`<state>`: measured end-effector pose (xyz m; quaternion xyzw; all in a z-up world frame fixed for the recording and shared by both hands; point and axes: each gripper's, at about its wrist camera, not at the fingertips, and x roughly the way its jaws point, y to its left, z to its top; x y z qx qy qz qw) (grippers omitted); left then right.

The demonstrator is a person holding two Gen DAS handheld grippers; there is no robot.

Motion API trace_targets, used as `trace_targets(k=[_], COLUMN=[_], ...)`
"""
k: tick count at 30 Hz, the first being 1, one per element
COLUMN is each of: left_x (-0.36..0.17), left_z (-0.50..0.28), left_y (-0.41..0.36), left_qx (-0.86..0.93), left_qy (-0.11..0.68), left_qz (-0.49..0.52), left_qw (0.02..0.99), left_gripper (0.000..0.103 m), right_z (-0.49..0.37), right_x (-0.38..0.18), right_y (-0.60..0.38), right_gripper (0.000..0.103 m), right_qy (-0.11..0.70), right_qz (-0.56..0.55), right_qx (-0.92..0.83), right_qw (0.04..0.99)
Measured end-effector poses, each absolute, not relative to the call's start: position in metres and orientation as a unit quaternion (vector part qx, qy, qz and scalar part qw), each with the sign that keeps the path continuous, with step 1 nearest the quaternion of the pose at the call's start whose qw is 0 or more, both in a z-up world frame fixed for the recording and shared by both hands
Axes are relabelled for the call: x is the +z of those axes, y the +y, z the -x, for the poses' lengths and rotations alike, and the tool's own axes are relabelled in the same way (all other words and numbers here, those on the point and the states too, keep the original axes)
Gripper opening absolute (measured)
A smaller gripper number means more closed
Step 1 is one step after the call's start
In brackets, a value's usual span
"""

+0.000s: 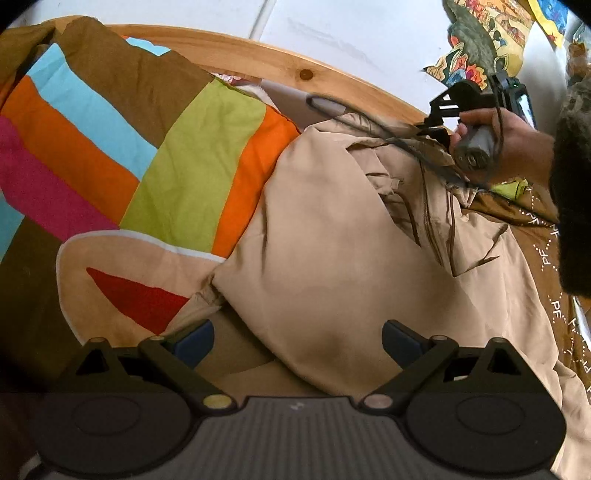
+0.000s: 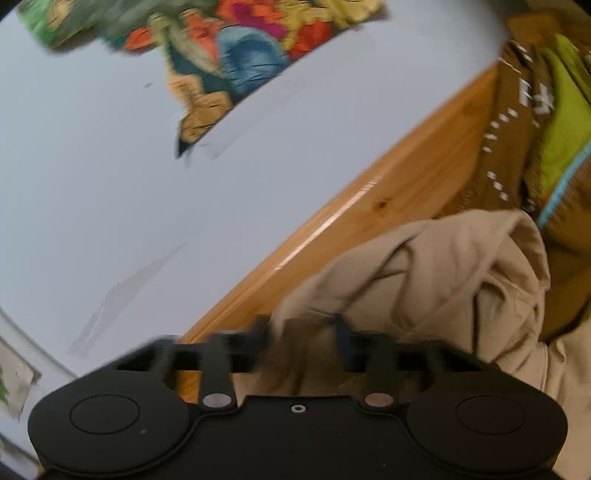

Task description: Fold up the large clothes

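Note:
A large beige garment (image 1: 332, 258) lies crumpled on the bed, its dark drawcords trailing near the far edge. My left gripper (image 1: 297, 341) hovers low over its near part, open, blue pads wide apart with fabric lying below them. At the far right, a hand (image 1: 517, 144) holds my right gripper (image 1: 430, 127) at the garment's far edge by the bed rail. In the blurred right wrist view the right gripper (image 2: 303, 332) stands narrow, with a bunched fold of the beige garment (image 2: 443, 266) pinched between its fingers.
A duvet (image 1: 110, 129) with bright stripes covers the bed to the left. The wooden bed rail (image 1: 258, 55) curves behind it, against a white wall (image 1: 351, 29). A patterned cloth (image 1: 480, 44) hangs at the top right. Brown printed fabric (image 1: 546, 258) lies right of the garment.

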<state>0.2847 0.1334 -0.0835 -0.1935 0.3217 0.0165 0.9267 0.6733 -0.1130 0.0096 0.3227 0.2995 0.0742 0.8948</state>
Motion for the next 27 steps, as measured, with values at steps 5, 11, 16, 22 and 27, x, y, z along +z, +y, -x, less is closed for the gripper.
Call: trace_targets(k=[5, 11, 16, 22, 27], left_x=[-0.085, -0.085, -0.078, -0.088, -0.097], left_z=[-0.286, -0.281, -0.270, -0.280, -0.308], left_y=[0.134, 0.136, 0.138, 0.143, 0.155], left_qx=[0.018, 0.002, -0.057, -0.094, -0.073], left_qy=[0.322, 0.310, 0.278, 0.286, 0.304], left_qz=[0.192, 0.210, 0.257, 0.343, 0.393], left_qw=[0.927, 0.927, 0.924, 0.890, 0.865], left_gripper=[0.099, 0.098, 0.098, 0.098, 0.097], right_z=[-0.648, -0.568, -0.465, -0.377, -0.344], right_x=[0.017, 0.051, 0.051, -0.010, -0.062], right_y=[-0.125, -0.179, -0.237, -0.275, -0.294], right_gripper=[0.001, 0.000, 0.000, 0.000, 0.009], right_qy=[0.278, 0.237, 0.212, 0.261, 0.361], right_qz=[-0.318, -0.311, -0.317, -0.284, -0.254], right_qx=[0.111, 0.196, 0.254, 0.292, 0.286], right_qw=[0.900, 0.899, 0.889, 0.875, 0.850])
